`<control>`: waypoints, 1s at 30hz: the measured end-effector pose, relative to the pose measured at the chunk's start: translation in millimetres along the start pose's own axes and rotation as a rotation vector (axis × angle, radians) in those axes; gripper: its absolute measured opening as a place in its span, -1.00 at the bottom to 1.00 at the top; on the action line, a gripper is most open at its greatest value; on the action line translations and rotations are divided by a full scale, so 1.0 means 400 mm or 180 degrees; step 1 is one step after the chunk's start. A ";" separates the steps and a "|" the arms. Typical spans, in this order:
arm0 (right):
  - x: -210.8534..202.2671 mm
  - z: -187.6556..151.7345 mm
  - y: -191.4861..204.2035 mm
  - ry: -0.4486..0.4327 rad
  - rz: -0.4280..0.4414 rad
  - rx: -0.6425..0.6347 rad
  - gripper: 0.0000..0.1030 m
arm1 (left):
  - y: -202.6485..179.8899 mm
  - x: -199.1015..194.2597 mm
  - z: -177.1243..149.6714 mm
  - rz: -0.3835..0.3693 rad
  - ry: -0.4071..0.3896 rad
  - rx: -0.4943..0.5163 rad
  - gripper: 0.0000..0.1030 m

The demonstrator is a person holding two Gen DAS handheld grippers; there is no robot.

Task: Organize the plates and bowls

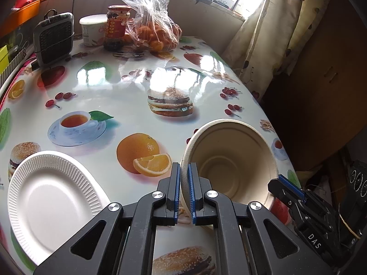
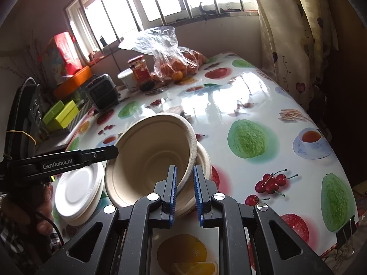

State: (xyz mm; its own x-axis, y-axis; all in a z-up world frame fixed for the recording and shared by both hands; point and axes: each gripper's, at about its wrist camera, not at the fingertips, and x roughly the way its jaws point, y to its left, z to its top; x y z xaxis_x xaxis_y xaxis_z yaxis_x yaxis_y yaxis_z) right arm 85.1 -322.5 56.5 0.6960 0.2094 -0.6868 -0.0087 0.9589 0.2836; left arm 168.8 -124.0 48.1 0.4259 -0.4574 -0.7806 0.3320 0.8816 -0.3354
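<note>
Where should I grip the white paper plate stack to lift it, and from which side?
Pinch the fluted rim of the white paper plates, one pad above and one below, coming in low from the near table edge. The plates lie flat, so only the overhanging rim offers a bite. Both the left gripper and right gripper are on bowls.

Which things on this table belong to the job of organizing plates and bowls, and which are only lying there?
Belonging to the job:
beige bowls, nested and tilted, gripped at the rim by the left gripper and right gripper
white plates, stacked

Only lying there:
bag of oranges
red-labelled jar
white tub
small grey heater
</note>
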 end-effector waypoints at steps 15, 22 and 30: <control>0.018 -0.013 -0.013 0.0057 -0.0011 0.0058 -0.72 | 0.000 0.019 -0.006 0.0014 0.0073 -0.0006 -0.86; 0.020 -0.013 -0.015 0.0066 -0.0015 0.0063 -0.72 | 0.000 0.030 -0.007 0.0030 0.0115 -0.0005 -0.86; 0.030 -0.017 -0.023 0.0100 -0.0015 0.0093 -0.72 | 0.005 0.042 -0.009 0.0045 0.0149 -0.0016 -0.86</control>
State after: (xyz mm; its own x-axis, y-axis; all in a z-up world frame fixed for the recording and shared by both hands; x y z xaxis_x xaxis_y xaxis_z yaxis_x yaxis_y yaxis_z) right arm 88.6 -327.3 41.1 0.6731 0.2114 -0.7087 0.0157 0.9540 0.2995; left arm 173.8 -129.4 32.4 0.3907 -0.4389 -0.8091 0.3220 0.8886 -0.3265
